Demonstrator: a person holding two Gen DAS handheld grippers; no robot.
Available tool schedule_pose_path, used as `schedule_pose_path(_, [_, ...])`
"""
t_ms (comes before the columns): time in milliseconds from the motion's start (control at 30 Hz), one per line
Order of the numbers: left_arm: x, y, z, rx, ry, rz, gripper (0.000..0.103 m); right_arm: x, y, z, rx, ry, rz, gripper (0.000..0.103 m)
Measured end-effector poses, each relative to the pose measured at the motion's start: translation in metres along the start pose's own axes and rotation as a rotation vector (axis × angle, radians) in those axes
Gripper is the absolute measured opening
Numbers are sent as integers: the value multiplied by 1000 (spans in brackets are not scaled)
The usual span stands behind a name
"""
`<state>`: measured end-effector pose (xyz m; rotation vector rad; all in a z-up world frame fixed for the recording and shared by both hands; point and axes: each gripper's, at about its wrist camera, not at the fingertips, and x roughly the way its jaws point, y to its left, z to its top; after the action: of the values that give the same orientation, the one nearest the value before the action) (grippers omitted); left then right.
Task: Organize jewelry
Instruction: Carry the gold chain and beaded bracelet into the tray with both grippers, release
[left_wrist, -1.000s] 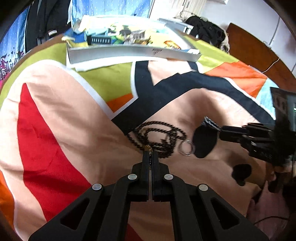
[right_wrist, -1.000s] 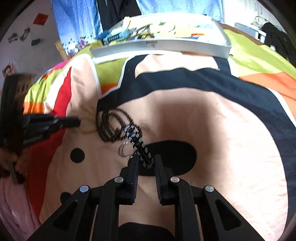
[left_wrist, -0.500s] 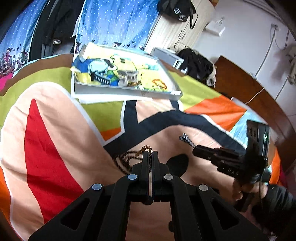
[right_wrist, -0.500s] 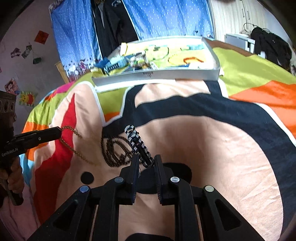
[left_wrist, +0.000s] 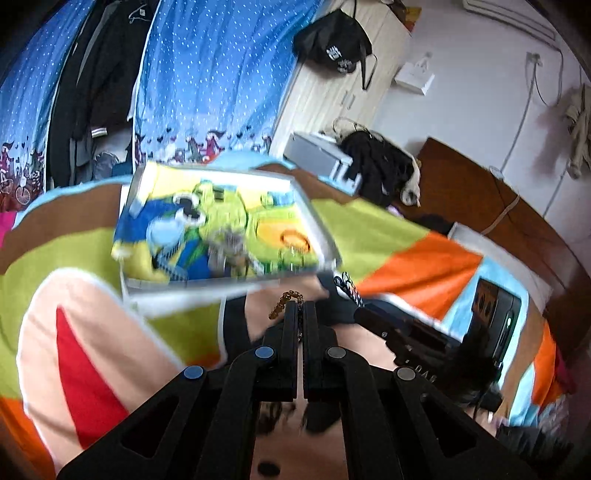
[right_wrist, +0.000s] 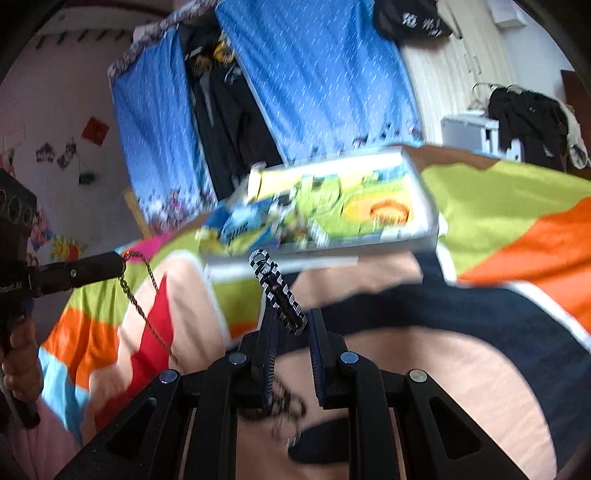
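Observation:
My left gripper is shut on a thin gold chain, whose links stick out past the fingertips; in the right wrist view the chain hangs down from it over the bed. My right gripper is shut on a black-and-white link bracelet that stands up from the jaws; it also shows in the left wrist view. Both are held in the air, short of a white-rimmed tray with a cartoon lining and several small jewelry pieces. A black bead necklace lies on the bedspread below.
The colourful bedspread covers the bed. A blue dotted curtain and dark clothes hang behind the tray. A wooden headboard is at the right. A hand grips the left tool.
Both grippers have risen from the bedspread and moved toward the tray, each carrying its piece. The gold chain has come free of the black bead necklace, which stays on the bed.

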<state>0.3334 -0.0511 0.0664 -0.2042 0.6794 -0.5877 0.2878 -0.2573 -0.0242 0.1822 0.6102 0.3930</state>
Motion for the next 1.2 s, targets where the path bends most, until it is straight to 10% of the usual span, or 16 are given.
schedule_pose_path(433, [111,3,118,-4,-59,43,0,67,-63,72,41,-121,-88,16])
schedule_pose_path(733, [207,28,85,-81,61,86,0,91,-113,65,68,-36,-153,16])
schedule_pose_path(1200, [241,43,54,-163,232,175,1,104,-132,65,136,28,-135,16])
